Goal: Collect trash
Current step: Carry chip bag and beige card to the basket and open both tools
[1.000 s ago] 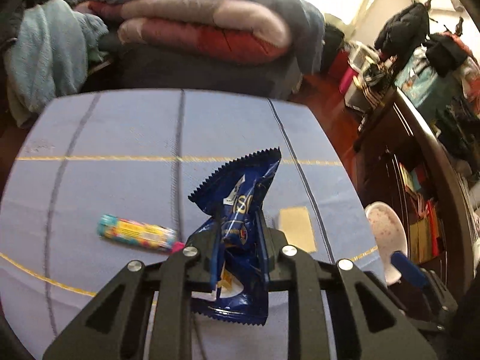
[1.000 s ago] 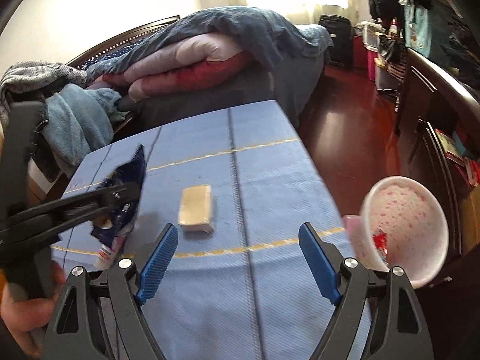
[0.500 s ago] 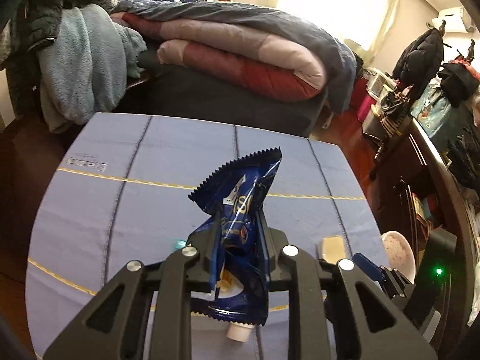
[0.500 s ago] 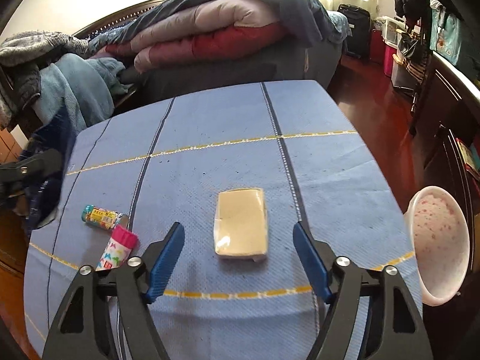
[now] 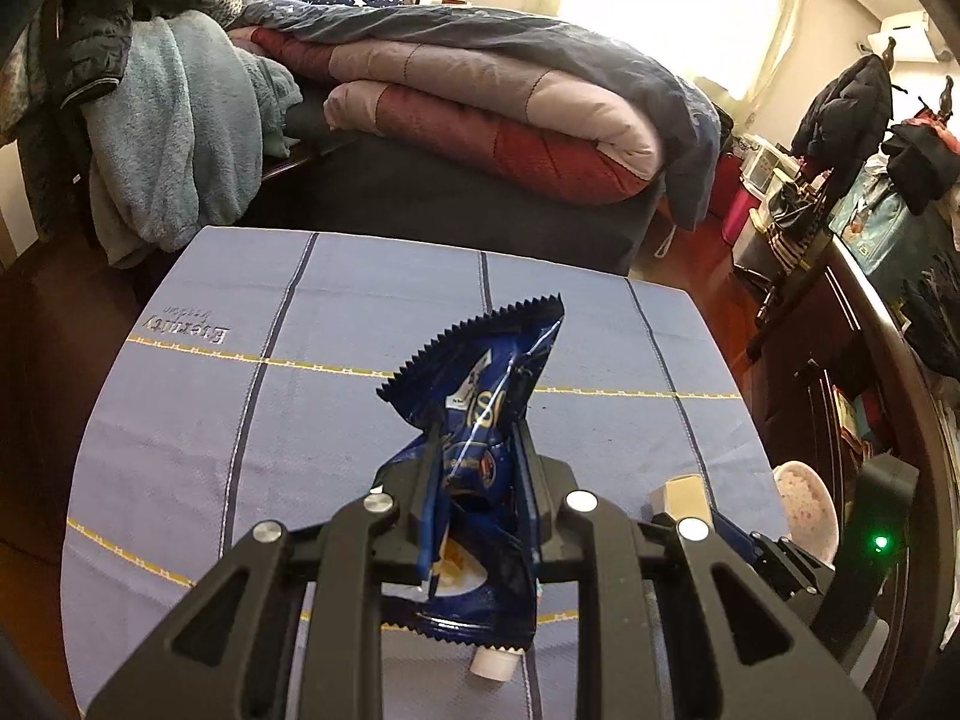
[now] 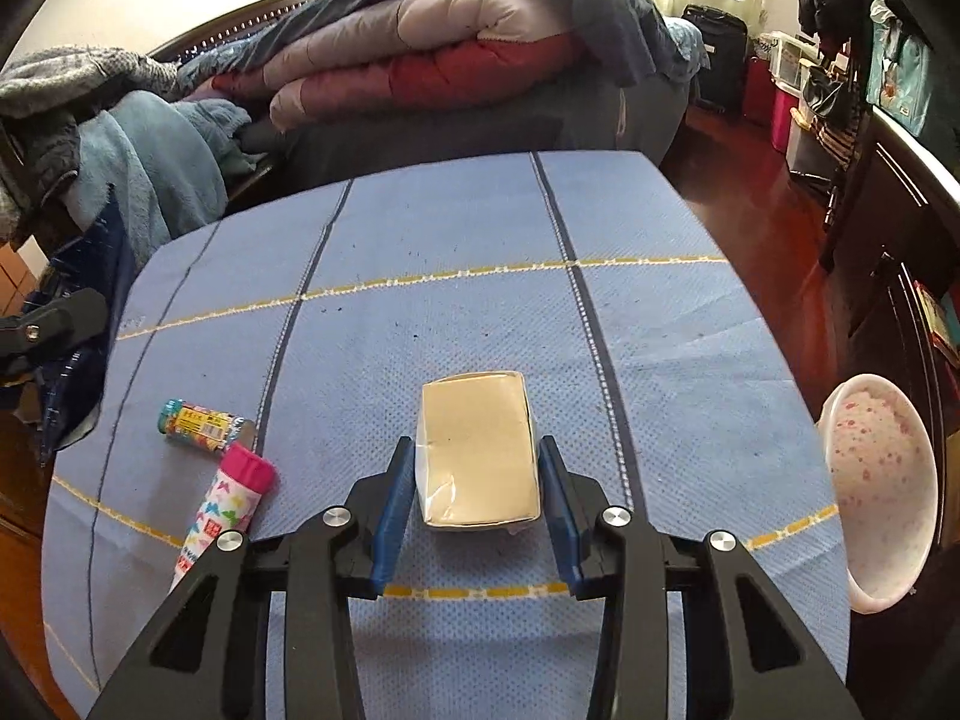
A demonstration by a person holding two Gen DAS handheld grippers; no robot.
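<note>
My left gripper (image 5: 474, 480) is shut on a crumpled blue snack wrapper (image 5: 480, 408) and holds it above the blue tablecloth (image 5: 252, 420). In the right wrist view my right gripper (image 6: 477, 474) has its blue fingers (image 6: 393, 504) close on both sides of a small beige box (image 6: 477, 456) lying on the cloth; whether they press it I cannot tell. A colourful candy tube (image 6: 201, 420) and a pink-capped tube (image 6: 231, 501) lie to the left. The pink-speckled white trash bin (image 6: 879, 486) stands off the table's right edge.
A bed with folded quilts (image 6: 420, 54) and a blue towel (image 5: 174, 138) lies beyond the table. Dark wooden furniture (image 6: 900, 228) and a red floor are on the right. The left gripper and wrapper show at the left edge of the right wrist view (image 6: 54, 324).
My right gripper moved forward over the beige box and its fingers closed in around it. My left gripper rose and pulled back with the wrapper.
</note>
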